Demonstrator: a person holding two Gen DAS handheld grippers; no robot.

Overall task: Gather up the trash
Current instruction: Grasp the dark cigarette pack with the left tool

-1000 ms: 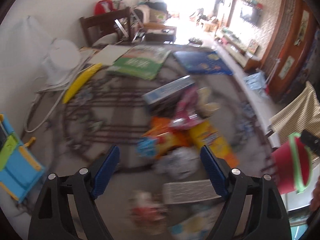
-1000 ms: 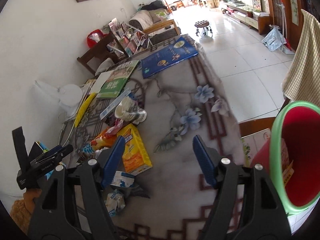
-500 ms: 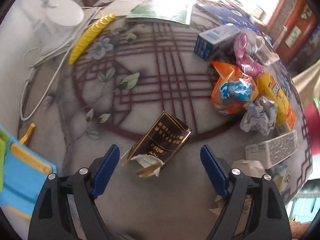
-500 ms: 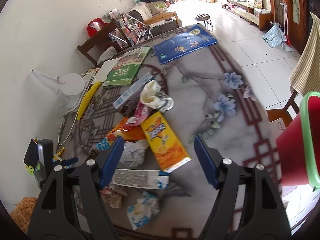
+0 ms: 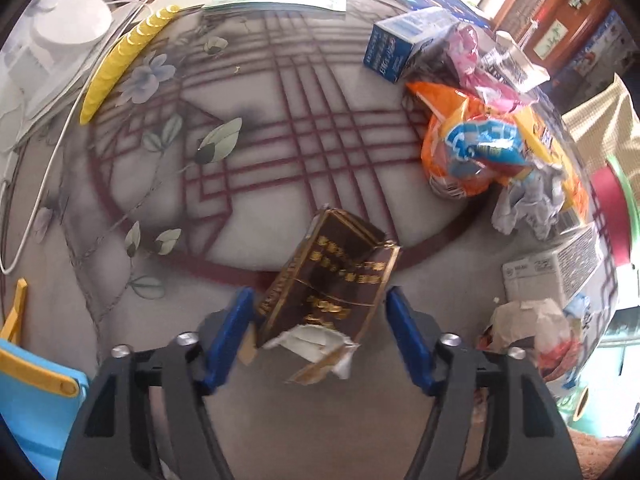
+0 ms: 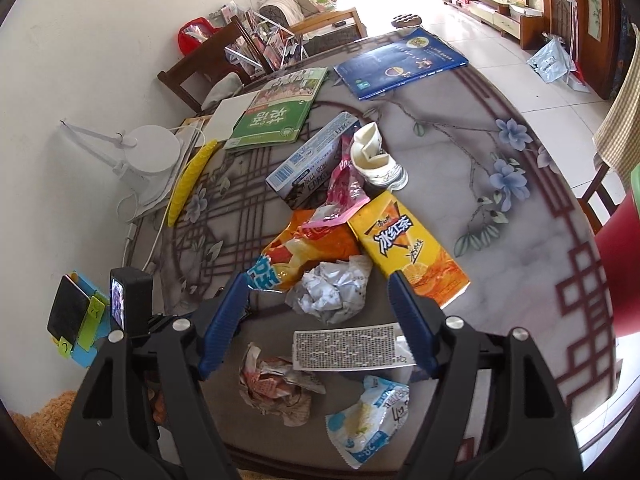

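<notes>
Here, left gripper (image 5: pixel 320 316) fingers spread around one brown packet (image 5: pixel 332 280), right gripper (image 6: pixel 320 312) fingers spread, gripping nothing

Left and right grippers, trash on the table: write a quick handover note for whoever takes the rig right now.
Left gripper: jaws open, straddling the torn brown carton on the table; not clamped yet.
Right gripper: jaws open, empty, above the crumpled foil wad.
Red bin stands off the table's right edge.
On the table: orange snack bag, yellow tea carton, pink wrapper, blue-white box, paper cup, printed white box, crumpled wrapper, blue-white pouch.
Done: nothing gripped.
Left: grip the carton, bin it, then the rest.
</notes>
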